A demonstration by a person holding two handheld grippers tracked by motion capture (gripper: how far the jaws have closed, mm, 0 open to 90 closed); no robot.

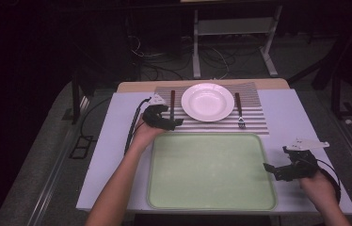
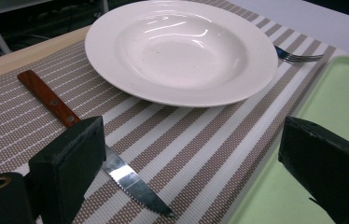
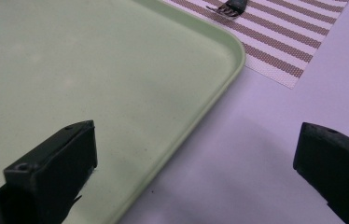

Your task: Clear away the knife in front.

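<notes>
A white deep plate point(image 1: 208, 101) point(image 2: 182, 49) rests on a brown-and-white striped placemat point(image 1: 254, 123) point(image 2: 200, 135). A knife point(image 1: 172, 101) with a wooden handle point(image 2: 46, 95) and serrated blade lies left of the plate, and a fork point(image 1: 239, 110) point(image 2: 298, 57) lies to its right. My left gripper point(image 1: 172, 117) point(image 2: 191, 149) is open just above the mat, its left jaw over the knife blade. My right gripper point(image 1: 276, 160) point(image 3: 196, 144) is open, straddling the right rim of the empty green tray point(image 1: 212, 172) point(image 3: 93, 70).
The tray sits in front of the placemat on a white table point(image 1: 292, 113) point(image 3: 266, 140). The fork's tines point(image 3: 231, 8) lie near the tray's far right corner. Beyond the table are a dark floor, cables and a metal stand point(image 1: 233, 33).
</notes>
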